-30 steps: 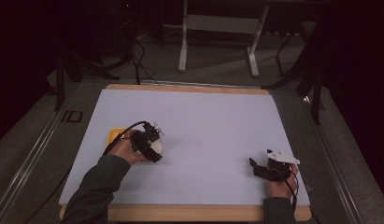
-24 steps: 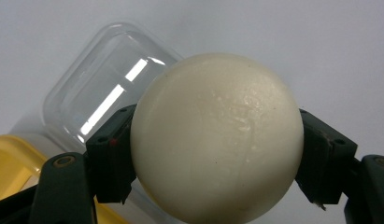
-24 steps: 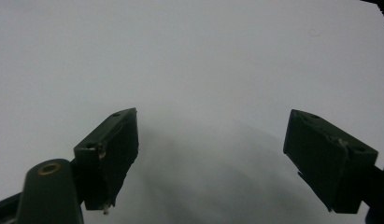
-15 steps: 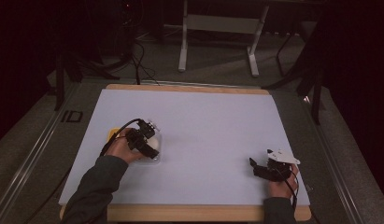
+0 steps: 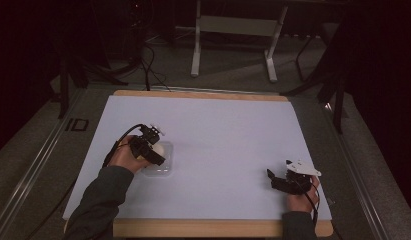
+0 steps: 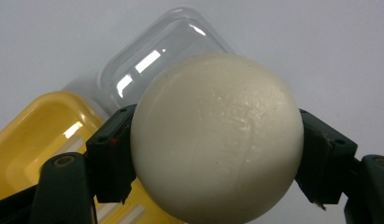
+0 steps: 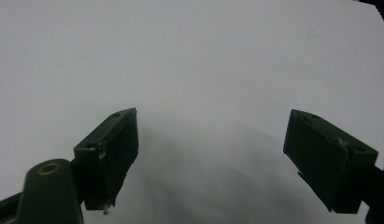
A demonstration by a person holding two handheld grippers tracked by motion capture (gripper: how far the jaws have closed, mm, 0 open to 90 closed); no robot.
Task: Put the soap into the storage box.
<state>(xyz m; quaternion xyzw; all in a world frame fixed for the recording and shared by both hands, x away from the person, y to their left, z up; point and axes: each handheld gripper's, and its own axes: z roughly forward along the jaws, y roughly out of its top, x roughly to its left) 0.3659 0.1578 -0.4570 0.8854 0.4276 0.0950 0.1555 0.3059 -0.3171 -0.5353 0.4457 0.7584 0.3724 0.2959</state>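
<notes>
Between my left gripper [image 6: 217,154] jaws: cream ball [image 6: 216,140], clamped, directly above clear tray [image 6: 152,60]; right gripper [image 7: 213,158] jaws spread, empty.

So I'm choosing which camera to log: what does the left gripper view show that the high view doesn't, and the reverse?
Left gripper view alone: a yellow tray under the clear plastic lid, and both pads pressing the white ball's sides. High view alone: the right gripper open above the bare white table sheet, the person's sleeves, the dark floor beyond. Both: the left gripper shut on the white ball, over the clear lid.
</notes>
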